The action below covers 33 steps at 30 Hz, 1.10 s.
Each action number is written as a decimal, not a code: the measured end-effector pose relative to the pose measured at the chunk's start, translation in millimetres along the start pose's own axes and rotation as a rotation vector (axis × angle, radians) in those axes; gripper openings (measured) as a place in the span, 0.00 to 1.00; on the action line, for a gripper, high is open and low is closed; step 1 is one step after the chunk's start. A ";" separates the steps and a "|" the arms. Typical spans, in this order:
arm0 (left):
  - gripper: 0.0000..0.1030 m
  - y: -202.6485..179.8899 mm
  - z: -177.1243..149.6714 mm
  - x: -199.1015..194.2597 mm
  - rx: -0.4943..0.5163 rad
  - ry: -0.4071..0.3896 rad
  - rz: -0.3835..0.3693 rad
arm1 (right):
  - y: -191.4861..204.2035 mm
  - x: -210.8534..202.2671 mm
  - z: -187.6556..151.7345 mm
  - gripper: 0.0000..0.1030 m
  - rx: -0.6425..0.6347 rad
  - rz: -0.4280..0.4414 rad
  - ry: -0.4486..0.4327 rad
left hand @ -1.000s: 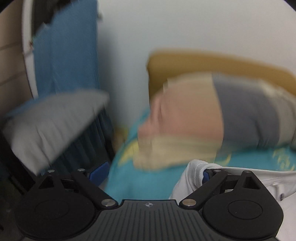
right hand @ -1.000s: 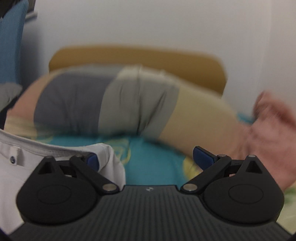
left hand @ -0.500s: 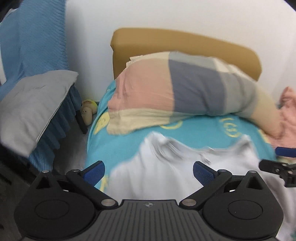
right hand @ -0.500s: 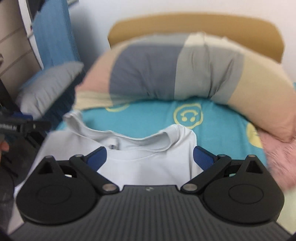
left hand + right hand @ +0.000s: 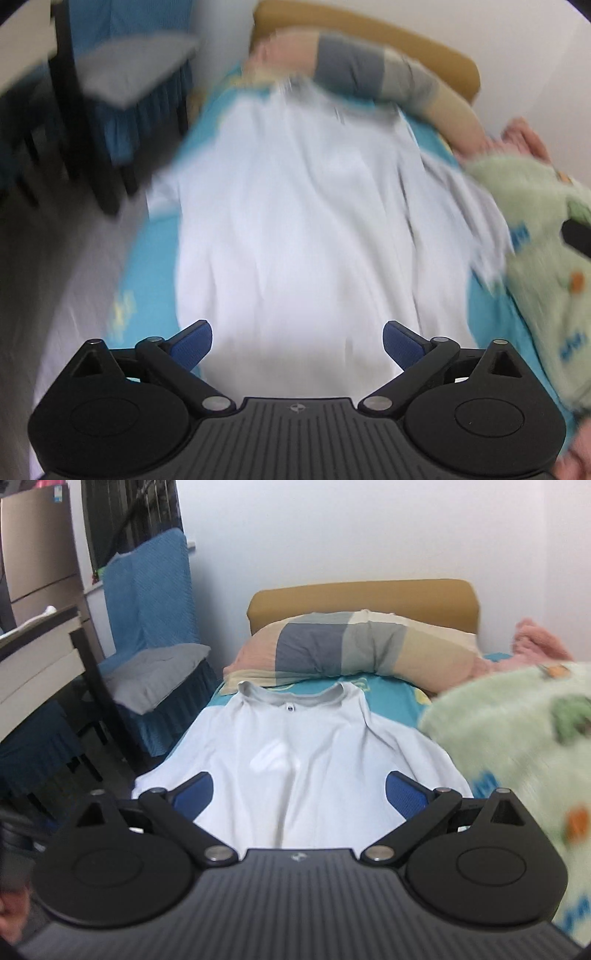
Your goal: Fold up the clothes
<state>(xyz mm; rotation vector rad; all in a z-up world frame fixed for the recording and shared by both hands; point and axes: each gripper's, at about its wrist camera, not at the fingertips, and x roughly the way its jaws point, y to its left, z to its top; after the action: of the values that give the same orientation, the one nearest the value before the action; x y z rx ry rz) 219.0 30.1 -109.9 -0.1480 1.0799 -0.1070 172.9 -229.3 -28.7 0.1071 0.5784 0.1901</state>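
A white T-shirt point(image 5: 295, 746) lies spread flat on the teal bed sheet point(image 5: 391, 698), collar toward the pillow. It also shows in the left wrist view point(image 5: 295, 221), blurred. My left gripper point(image 5: 297, 338) is open and empty above the shirt's lower part. My right gripper point(image 5: 299, 792) is open and empty above the shirt's lower half. A dark part of the right gripper point(image 5: 576, 236) shows at the right edge of the left wrist view.
A patchwork pillow point(image 5: 354, 650) lies against the tan headboard point(image 5: 362, 598). A green fleece blanket point(image 5: 517, 738) and a pink one point(image 5: 535, 642) lie on the right. A blue-covered chair with a grey cushion point(image 5: 159, 672) and a desk point(image 5: 40, 650) stand left of the bed.
Both grippers let go of the shirt's shoulders and pulled back toward the foot of the bed. The shirt now lies spread flat on the sheet.
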 end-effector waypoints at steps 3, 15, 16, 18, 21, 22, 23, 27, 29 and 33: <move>0.86 -19.6 -45.8 -8.7 0.030 0.087 0.004 | -4.1 -43.3 -30.1 0.98 0.047 0.004 -0.019; 0.58 -57.0 -87.5 46.1 -0.056 0.227 0.011 | -60.9 -79.5 -90.7 0.98 0.252 -0.038 -0.019; 0.54 -55.2 -87.5 47.6 -0.063 0.226 0.012 | -62.6 -78.1 -91.2 0.98 0.261 -0.034 -0.015; 0.44 -51.4 -87.2 49.7 -0.076 0.221 0.014 | -65.3 -75.8 -93.3 0.98 0.272 -0.022 -0.010; 0.06 -44.1 -85.8 43.7 -0.083 0.214 0.017 | -67.3 -71.1 -95.2 0.98 0.285 -0.009 0.004; 0.04 -40.5 -84.5 34.8 -0.076 0.211 0.018 | -68.1 -70.3 -95.9 0.98 0.289 -0.004 0.011; 0.04 -36.8 -83.2 26.0 -0.069 0.209 0.018 | -68.7 -70.0 -96.5 0.98 0.294 0.001 0.016; 0.03 -22.2 -78.0 -9.4 -0.041 0.200 0.020 | -71.4 -70.2 -97.9 0.98 0.322 0.022 0.029; 0.03 -11.6 -73.9 -27.3 -0.030 0.200 0.037 | -72.3 -70.1 -98.1 0.98 0.333 0.029 0.034; 0.02 19.0 -67.1 -48.4 0.002 0.267 0.169 | -72.6 -68.4 -98.2 0.98 0.338 0.036 0.046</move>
<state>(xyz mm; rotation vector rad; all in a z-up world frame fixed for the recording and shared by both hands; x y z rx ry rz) 137.3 52.0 -102.1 -0.0405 1.3543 0.0252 73.3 -309.8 -85.2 0.4423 0.6506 0.1288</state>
